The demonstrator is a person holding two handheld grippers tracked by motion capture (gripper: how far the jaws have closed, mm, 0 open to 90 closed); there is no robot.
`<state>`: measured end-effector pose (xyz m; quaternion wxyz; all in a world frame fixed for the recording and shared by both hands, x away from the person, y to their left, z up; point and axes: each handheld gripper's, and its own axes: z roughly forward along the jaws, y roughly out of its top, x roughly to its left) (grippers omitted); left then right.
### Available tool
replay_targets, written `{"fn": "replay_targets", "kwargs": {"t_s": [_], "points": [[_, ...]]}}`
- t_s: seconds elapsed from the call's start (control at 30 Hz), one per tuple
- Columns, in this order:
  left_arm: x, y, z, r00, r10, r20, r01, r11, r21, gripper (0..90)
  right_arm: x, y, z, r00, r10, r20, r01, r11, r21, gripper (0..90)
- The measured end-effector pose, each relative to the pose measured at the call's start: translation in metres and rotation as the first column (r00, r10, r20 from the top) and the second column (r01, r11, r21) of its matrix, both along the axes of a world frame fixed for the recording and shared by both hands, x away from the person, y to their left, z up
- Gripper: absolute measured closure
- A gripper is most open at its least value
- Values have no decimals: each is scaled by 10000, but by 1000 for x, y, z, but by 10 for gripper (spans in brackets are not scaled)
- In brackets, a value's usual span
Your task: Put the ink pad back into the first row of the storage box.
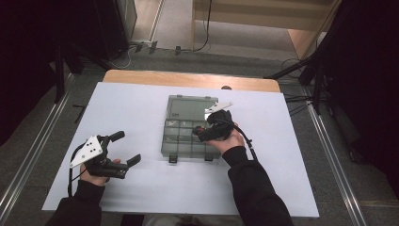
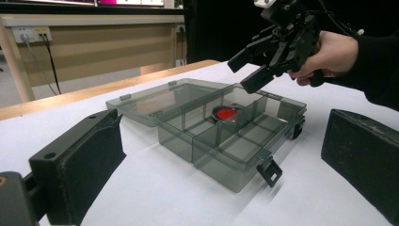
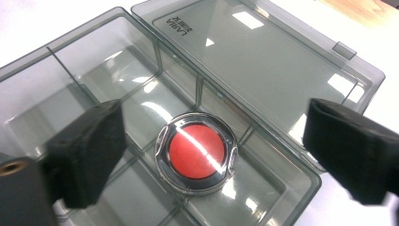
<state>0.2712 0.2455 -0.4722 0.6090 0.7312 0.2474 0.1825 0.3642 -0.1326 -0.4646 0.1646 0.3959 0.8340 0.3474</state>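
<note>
A smoky clear compartment box [image 1: 188,153] lies mid-table with its lid [image 1: 190,107] folded flat toward the far side. In one middle compartment rests a round red disc with a chrome rim [image 3: 196,151], which the left gripper view catches through the box wall [image 2: 228,114]. My right gripper [image 1: 200,134] hovers just above that compartment with its jaws apart on either side of the disc and not touching it [image 3: 216,117]. Its jaws point down at the box [image 2: 244,73]. My left gripper [image 1: 126,147] rests open on the table left of the box, empty, facing it [image 2: 223,125].
A white sheet [image 1: 141,108] covers the wooden table, whose far edge [image 1: 188,79] shows beyond it. Two black latches [image 2: 269,172] hang off the box's front. Cables and stand legs lie on the floor around the table.
</note>
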Motion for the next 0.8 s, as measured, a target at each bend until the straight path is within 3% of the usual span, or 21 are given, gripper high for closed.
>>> {"fn": "replay_targets", "kwargs": {"t_s": [0.13, 0.43, 0.8], "points": [[0, 0, 0, 10000, 7, 0, -7, 10000, 0, 0, -3, -2, 3, 9999, 125, -17, -125, 9997, 205, 0], [0, 0, 0, 10000, 22, 0, -22, 10000, 27, 0, -15, -8, 8, 9992, 385, 122, -390, 9981, 479, 0], [0, 0, 0, 10000, 50, -8, -50, 10000, 37, 0, -34, -23, 17, 9982, 549, 255, -560, 9974, 455, 0]]}}
